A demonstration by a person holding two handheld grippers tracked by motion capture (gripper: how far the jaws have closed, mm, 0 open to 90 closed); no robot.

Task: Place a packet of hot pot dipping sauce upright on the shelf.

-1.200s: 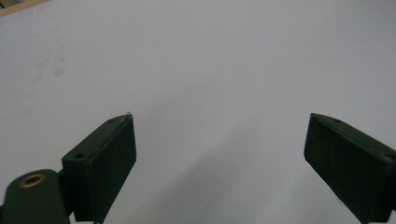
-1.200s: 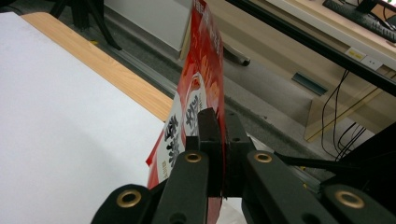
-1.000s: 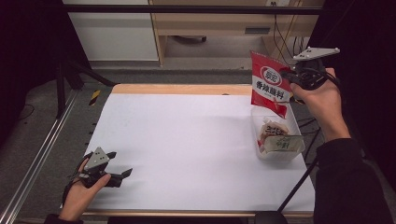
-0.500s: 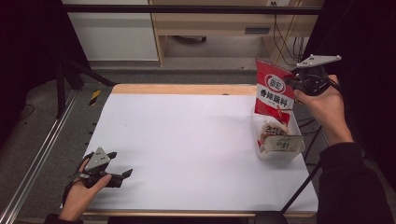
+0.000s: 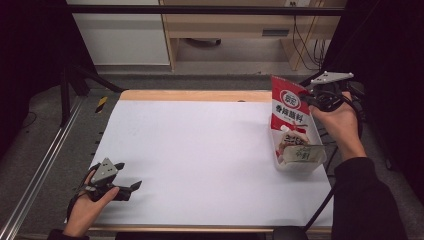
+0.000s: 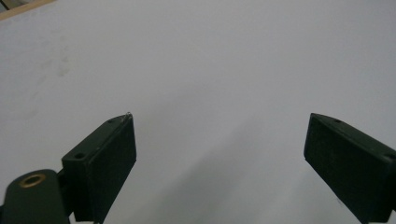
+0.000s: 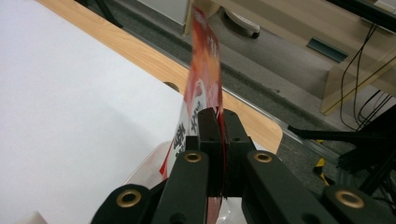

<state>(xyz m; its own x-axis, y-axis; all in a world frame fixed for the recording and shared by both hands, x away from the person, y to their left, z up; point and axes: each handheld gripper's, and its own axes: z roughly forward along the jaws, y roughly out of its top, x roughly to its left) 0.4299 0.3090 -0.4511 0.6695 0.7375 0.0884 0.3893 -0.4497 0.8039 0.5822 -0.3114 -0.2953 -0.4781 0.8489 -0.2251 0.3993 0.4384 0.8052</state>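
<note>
Red packet (image 5: 289, 107) pinched upright in rt tongs (image 5: 306, 95), hand raised.

Bright table (image 5: 200, 150), dark surroundings, soft blur, faint shadows.

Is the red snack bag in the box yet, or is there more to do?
Nearly. One packet already lies in the clear box. The right gripper is clamped on the red bag and holds it upright, its bottom end dipping into the box. Left to do: lower it fully and let go. The left gripper rests open on the white table.
</note>
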